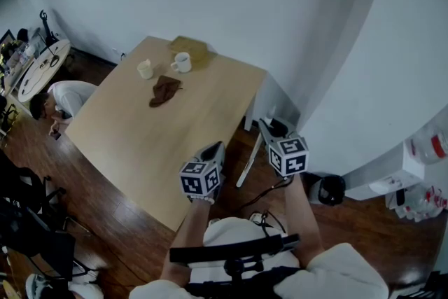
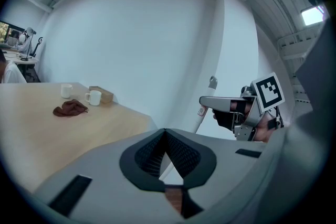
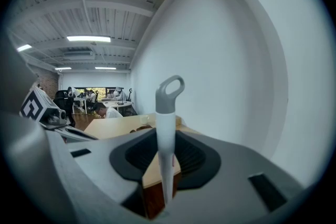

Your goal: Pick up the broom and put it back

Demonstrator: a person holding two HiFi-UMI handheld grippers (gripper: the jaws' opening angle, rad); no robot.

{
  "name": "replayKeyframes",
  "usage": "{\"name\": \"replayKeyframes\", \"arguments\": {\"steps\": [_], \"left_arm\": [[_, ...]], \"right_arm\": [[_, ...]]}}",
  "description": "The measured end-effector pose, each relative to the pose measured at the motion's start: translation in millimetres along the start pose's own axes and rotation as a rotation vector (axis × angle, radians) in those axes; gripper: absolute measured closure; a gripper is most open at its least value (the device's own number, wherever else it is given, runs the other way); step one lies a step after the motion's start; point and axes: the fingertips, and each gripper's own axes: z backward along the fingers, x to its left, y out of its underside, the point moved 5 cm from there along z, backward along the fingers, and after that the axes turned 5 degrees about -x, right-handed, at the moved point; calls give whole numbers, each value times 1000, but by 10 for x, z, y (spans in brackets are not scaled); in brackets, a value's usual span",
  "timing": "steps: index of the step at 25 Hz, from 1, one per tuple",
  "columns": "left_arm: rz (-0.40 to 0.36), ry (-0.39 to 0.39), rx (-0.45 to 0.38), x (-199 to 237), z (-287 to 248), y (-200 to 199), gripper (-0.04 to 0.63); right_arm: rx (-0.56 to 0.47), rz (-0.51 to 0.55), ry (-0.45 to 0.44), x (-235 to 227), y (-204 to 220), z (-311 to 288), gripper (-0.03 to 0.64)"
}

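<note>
Two jaws of the right gripper (image 3: 166, 140) pinched the broom handle (image 3: 166, 113) off the table's (image 1: 140, 143) right edge; the left gripper (image 2: 165, 132) was pressed together, empty.

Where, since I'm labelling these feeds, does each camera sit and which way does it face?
Head view: on the person's head, looking steeply down at the wooden table; both forearms, left gripper and right gripper show.
Left gripper view: on the left gripper, facing across the table to the white wall; its closed jaws show.
Right gripper view: on the right gripper, facing along the wall; its jaws grip the broom handle.
Shared: all three show the broom handle.
</note>
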Motion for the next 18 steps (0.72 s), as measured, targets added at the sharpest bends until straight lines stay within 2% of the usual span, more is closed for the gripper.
{"name": "replayKeyframes", "arguments": {"steps": [18], "left_arm": [[35,-42,74,158,13,416,606]], "right_arm": [[311,-25,-76,-159,1613,-823,489]]}}
